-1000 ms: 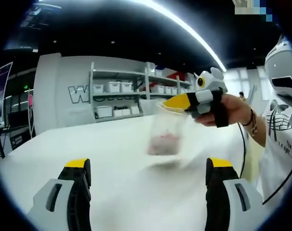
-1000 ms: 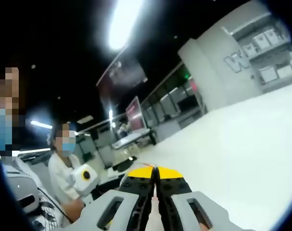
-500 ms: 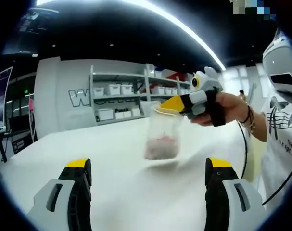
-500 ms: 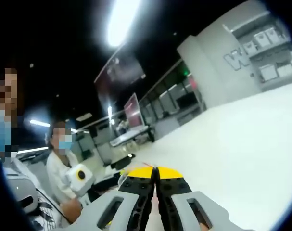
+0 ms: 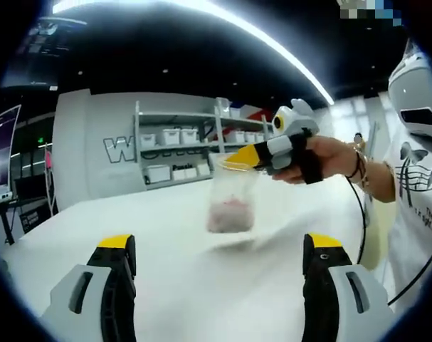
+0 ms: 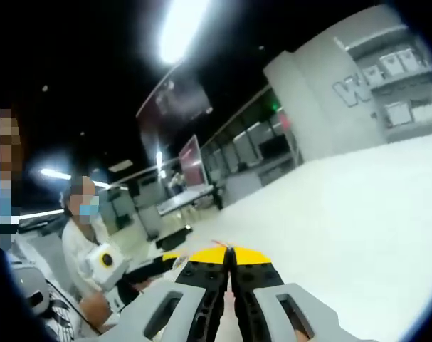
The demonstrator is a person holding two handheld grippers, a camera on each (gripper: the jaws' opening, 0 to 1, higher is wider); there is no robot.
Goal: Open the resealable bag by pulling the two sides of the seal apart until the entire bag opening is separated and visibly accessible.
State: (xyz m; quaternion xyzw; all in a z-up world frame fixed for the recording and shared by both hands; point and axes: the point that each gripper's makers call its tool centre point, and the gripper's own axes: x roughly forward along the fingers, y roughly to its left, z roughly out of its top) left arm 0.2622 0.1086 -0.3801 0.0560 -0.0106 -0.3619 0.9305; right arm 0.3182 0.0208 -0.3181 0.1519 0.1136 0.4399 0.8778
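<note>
The resealable bag (image 5: 231,199) is held up off the white counter (image 5: 166,235), hanging ahead of and between the left gripper's (image 5: 219,260) two jaws, well beyond their yellow tips. It is pinched at one top corner by the right gripper (image 5: 238,158), which comes into the left gripper view from the right with a hand (image 5: 322,158) wrapped round its handle. Held this way, the seal edge is presented at the top and the free side of the mouth is left facing the left gripper, presumably so that a second grip can be taken there and the two sides pulled apart.

The left gripper's jaws are spread wide with nothing between them, and they are well apart from the bag.

In the right gripper view, that gripper's (image 6: 230,251) jaws are pressed together, their yellow tips meeting; a thin reddish sliver seen at the tips is likely the bag's edge, though it is too small to be made out for certain.

The bag's long axis is roughly upright, mouth uppermost, with a pinkish mass (image 5: 230,214) settled in the lower half. Whether the seal is parted yet cannot be told through the motion blur.
</note>
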